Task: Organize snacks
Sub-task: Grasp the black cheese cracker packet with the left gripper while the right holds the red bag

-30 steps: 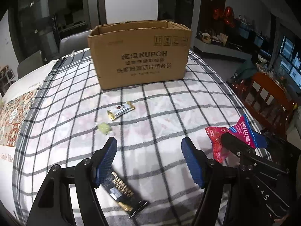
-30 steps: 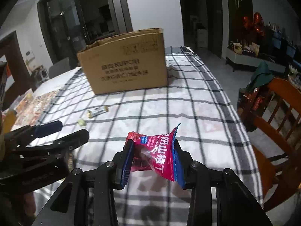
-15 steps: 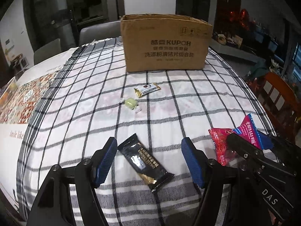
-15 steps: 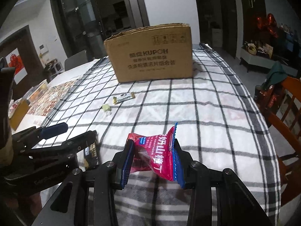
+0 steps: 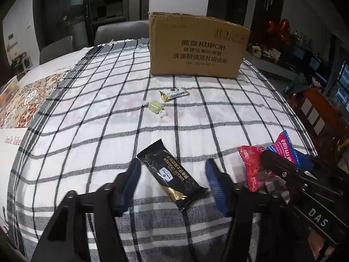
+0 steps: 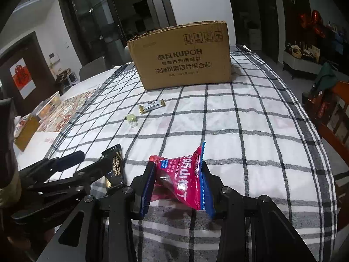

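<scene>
black cracker bar sits between the spread fingers of the left tool

the left hand-held gripper [image 5: 172,174] is wide, and the black cheese cracker bar [image 5: 171,173] lies flat on the checked cloth [image 5: 91,131] right between its two blue pads, near the desk's near edge. the bar's long axis runs on a slant, from far-left to near-right, so it crosses the line of the fingers and does not lie square to them; its gold-printed near end reaches almost to the right pad. the left tool is plainly the nearer one, and closing on the bar probably calls for a small turn so the pads meet its long sides.

the right hand-held gripper [image 6: 176,181] is narrow, clamped on the red hawthorn snack bag [image 6: 181,179], which is held up just above the near right part of the desk.

farther in, near the middle, a small white-and-gold bar [image 5: 174,92] and a pale green candy [image 5: 155,107] lie close together. the cardboard box [image 5: 196,48] stands by the far edge, the likely place for the snacks.

the box's inside is hidden from both views. whether the pads touch the cloth cannot be told.
</scene>
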Action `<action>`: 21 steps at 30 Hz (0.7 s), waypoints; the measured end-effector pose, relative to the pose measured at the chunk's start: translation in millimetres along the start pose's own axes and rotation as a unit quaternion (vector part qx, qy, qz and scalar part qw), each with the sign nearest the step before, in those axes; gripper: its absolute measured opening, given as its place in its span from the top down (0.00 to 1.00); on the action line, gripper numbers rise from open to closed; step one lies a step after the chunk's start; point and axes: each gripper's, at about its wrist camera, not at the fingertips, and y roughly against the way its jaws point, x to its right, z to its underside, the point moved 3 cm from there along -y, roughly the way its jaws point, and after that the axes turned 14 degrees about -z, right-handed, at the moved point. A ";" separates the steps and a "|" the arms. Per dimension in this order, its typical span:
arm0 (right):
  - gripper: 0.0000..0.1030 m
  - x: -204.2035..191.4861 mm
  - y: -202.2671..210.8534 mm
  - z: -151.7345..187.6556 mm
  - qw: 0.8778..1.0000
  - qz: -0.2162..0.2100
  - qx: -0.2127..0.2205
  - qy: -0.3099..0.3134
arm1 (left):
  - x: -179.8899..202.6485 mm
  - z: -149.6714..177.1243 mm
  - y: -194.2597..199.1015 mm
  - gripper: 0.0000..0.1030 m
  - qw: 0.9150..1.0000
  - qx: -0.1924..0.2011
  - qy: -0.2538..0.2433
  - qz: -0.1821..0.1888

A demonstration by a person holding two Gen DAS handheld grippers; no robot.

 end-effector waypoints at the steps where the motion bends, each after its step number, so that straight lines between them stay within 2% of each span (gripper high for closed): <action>1: 0.61 0.1 -1.0 0.6 1.000 0.001 -0.001 0.001 | 1.0 -0.2 -2.2 0.52 1.000 -0.003 0.000 -0.002; 5: 0.61 3.8 -2.3 2.7 1.000 -0.003 -0.004 -0.008 | 8.0 -0.6 -8.5 0.60 1.000 -0.008 -0.003 -0.018; 8: 0.61 6.2 -1.7 3.1 1.000 -0.004 -0.003 -0.014 | 11.1 -0.1 -12.9 0.61 0.999 -0.014 -0.003 -0.049; 13: 0.61 8.8 -3.1 3.4 1.000 -0.006 -0.003 -0.019 | 15.9 1.7 -21.1 0.61 0.997 -0.029 -0.003 -0.066; 15: 0.61 9.7 -4.0 3.6 1.000 -0.007 -0.003 -0.022 | 17.8 3.1 -25.1 0.61 0.996 -0.033 -0.007 -0.083; 21: 0.61 8.3 -6.3 4.6 1.000 -0.010 -0.006 -0.019 | 21.2 8.4 -31.2 0.61 0.996 -0.039 -0.006 -0.079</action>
